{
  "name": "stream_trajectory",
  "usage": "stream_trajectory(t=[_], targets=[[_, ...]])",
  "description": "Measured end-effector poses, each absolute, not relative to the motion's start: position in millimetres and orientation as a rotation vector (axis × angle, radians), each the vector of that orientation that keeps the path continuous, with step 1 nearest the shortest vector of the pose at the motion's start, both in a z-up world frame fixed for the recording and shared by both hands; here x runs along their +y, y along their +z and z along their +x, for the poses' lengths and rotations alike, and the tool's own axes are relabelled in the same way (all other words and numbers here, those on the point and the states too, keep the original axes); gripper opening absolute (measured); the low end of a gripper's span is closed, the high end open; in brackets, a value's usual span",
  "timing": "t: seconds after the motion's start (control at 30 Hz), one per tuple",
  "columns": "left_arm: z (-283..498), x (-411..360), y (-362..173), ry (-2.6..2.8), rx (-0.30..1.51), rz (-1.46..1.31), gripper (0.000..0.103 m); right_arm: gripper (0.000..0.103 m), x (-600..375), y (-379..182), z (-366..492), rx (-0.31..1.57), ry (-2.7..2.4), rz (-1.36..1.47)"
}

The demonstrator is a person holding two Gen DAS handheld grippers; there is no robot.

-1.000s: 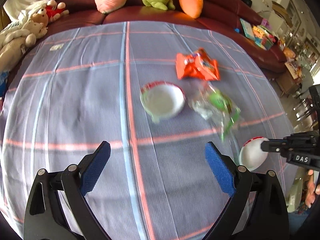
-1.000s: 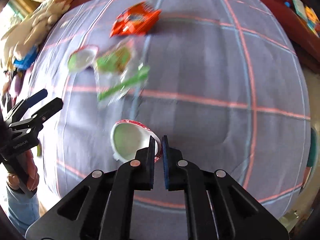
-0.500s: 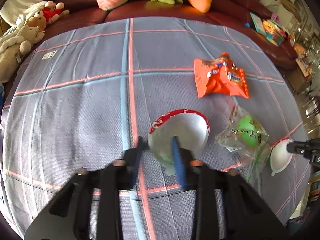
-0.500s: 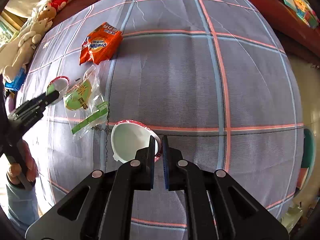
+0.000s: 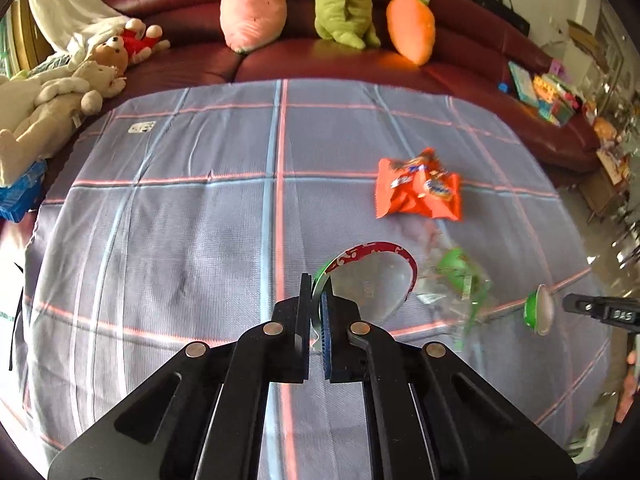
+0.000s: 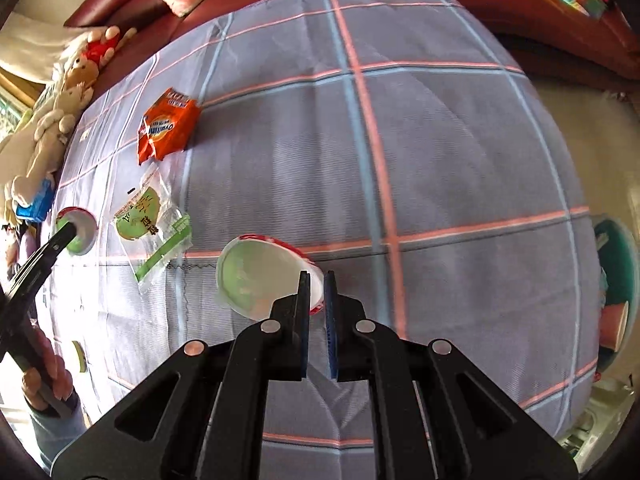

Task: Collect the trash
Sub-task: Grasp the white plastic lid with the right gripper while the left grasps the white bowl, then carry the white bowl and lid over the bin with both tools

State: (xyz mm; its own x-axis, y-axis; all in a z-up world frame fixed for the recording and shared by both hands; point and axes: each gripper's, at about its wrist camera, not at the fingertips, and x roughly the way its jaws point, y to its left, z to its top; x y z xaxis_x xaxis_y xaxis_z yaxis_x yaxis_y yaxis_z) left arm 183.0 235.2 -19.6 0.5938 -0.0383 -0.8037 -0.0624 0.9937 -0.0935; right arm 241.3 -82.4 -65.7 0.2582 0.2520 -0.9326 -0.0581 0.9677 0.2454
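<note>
Plaid tablecloth (image 5: 180, 208) before maroon sofa (image 5: 280, 60)

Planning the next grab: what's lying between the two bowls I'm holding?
The clear wrapper with a green label lies on the tablecloth between the left gripper's bowl and the right gripper's bowl, clearest in the right wrist view.

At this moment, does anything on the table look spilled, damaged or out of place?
Nothing spilled. Two wrappers lie loose on the checked cloth: a crumpled orange snack bag and a clear green-printed wrapper. Each claw, left and right, is shut on the rim of a paper bowl, left, right, both tilted.
</note>
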Motion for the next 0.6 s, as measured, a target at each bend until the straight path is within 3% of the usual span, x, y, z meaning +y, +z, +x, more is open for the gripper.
stream_trajectory(t=[0.3, 0.43, 0.5, 0.53, 0.6], targets=[[166.1, 190.4, 1.2, -0.071, 0.908, -0.100, 0.005, 0.007, -114.3, -61.0, 217.8, 1.269, 0.204, 0.211], [165.9, 181.0, -4.5, -0.093, 0.926, -0.130, 0.005, 0.013, -108.9, -67.5, 223.3, 1.289, 0.247, 0.197], [164.2, 176.3, -9.2, -0.104, 0.942, -0.129, 0.005, 0.037, -100.2, -72.6, 231.7, 1.314, 0.293, 0.185], [163.2, 173.9, -11.2, -0.109, 0.947, -0.124, 0.005, 0.043, -95.0, -73.8, 237.1, 1.323, 0.319, 0.172], [162.0, 170.2, -16.7, -0.125, 0.963, -0.120, 0.005, 0.046, -82.9, -70.5, 246.4, 1.293, 0.334, 0.079]])
